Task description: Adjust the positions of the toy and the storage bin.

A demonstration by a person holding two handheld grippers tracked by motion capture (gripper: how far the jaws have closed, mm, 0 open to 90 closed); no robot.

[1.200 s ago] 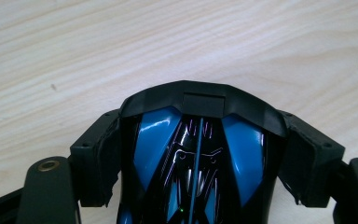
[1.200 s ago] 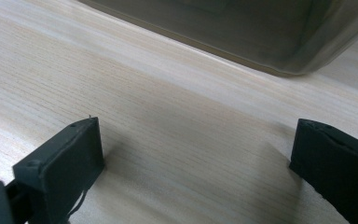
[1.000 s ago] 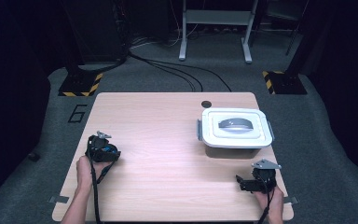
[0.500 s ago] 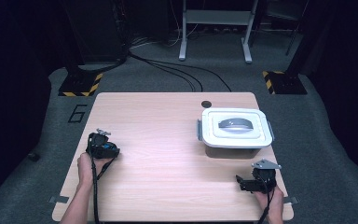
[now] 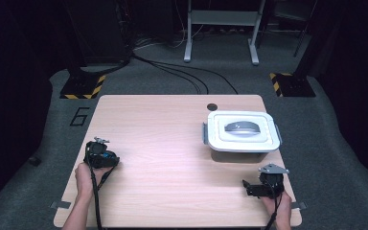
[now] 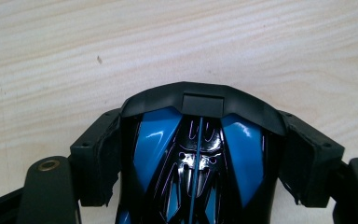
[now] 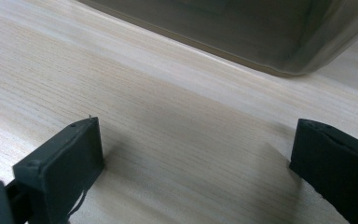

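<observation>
listing from the high view first: we record a pale wood-grain table (image 5: 172, 158), rectangular with rounded corners, and on its right half a white rectangular lidded container (image 5: 241, 131) with a grey oval handle on the lid and grey clips at its short ends. a small dark round disc (image 5: 212, 106) lies just beyond it. the left gripper (image 5: 100, 152) sits near the table's left edge, hand behind it, forearm entering from below. the right gripper (image 5: 258, 184) rests near the right front corner, just short of the container, its grey three-cornered plate on top.

left gripper view: we note a glossy black-and-blue toy car (image 6: 198, 163), smooth and curved, wedged nose-first between the two matte black jaws, both pads pressing its flanks; the claw grips it, low over the wood.

right gripper view: we note the jaws standing wide apart with bare wood grain between them, claw open, tips at table level; the container's translucent grey wall (image 7: 242, 32) rises close ahead.
</observation>
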